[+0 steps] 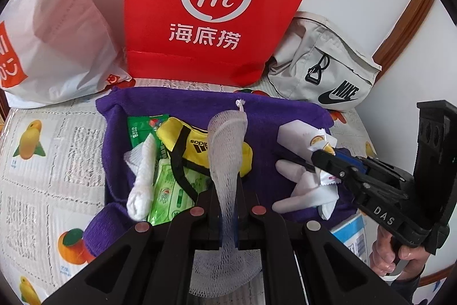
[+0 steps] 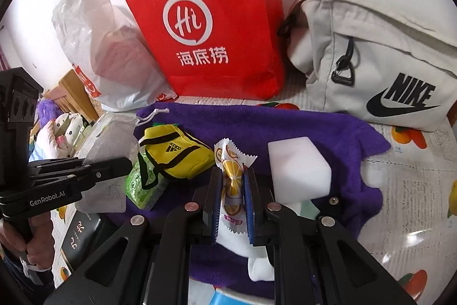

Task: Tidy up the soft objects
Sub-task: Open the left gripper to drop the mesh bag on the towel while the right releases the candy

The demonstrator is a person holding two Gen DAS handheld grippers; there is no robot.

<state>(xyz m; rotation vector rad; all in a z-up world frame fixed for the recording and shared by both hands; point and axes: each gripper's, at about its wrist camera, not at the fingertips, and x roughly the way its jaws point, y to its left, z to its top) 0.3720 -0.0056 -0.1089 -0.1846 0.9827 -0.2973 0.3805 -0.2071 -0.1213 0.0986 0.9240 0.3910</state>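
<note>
My left fingers pinch the white mesh pouch over the purple towel; my right fingers hold the lemon candy wrapper (slippery film). With a weak grip it may slide out.

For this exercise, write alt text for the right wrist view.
The right gripper has its jaws around a lemon-print snack packet above a purple towel. A yellow pouch and a white foam block lie on the towel, with a red paper bag behind.
</note>
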